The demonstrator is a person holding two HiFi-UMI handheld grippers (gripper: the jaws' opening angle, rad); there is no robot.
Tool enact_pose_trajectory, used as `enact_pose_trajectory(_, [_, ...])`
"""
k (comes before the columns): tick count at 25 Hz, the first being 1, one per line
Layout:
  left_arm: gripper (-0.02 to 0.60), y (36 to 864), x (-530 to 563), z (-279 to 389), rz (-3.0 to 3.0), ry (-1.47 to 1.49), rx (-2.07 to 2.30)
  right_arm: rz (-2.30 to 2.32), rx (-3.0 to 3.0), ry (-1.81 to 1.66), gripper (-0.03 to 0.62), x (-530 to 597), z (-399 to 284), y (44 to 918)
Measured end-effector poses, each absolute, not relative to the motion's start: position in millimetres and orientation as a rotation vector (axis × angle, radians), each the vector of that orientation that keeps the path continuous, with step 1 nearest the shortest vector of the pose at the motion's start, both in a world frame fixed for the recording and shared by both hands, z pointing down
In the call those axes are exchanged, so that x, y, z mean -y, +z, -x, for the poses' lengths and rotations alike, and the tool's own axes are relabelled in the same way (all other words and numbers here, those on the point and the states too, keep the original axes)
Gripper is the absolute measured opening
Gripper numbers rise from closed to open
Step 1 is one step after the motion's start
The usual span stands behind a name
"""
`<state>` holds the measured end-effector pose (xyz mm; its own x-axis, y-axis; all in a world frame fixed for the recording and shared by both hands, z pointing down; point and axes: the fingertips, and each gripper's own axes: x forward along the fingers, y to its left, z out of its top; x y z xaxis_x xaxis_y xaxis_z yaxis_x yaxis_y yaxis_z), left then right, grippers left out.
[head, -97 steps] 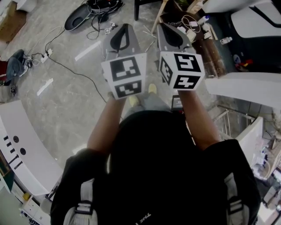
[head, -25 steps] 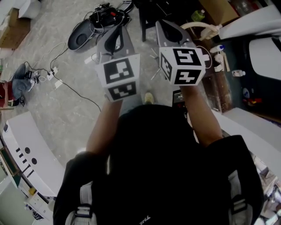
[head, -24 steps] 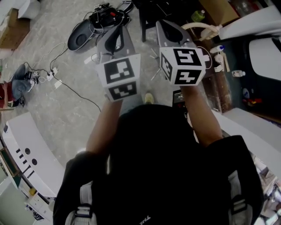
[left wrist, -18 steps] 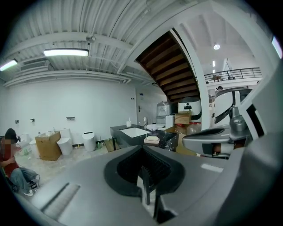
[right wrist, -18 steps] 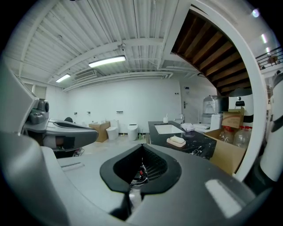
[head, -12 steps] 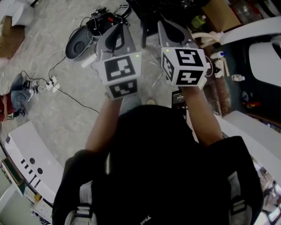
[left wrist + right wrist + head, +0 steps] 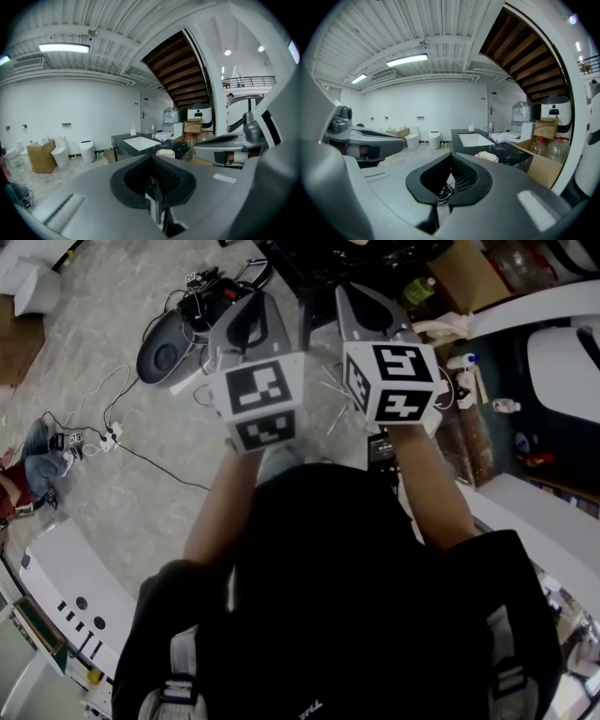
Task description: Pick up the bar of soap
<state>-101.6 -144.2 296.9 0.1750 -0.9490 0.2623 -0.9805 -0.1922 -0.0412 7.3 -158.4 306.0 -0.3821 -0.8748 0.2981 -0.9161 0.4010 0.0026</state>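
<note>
Right gripper view shows the right tool (image 7: 450, 161) with its jaws pressed together on nothing. The left tool (image 7: 152, 164) is likewise closed and empty. Both are held up side by side, well apart from the pale cream rectangular bar of soap (image 7: 490, 156). It lies on the glossy black desk (image 7: 508, 153) at one o'clock, near a white inset sink (image 7: 473, 139).

Bar of soap (image 7: 487, 156): pale cream, rounded, intact. Lies flat near the front edge of the dark table (image 7: 512, 151), just in front of the white sink (image 7: 472, 139). Not held.
</note>
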Motion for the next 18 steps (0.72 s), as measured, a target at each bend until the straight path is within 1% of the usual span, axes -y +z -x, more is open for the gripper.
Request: enact_pose_trajectory(18, [-0.005, 297.4, 217.9, 126.8, -2.403, 0.336, 1.773, -1.697, 2.306, 0.223, 0.014, 220.7, 14.0, 305.3])
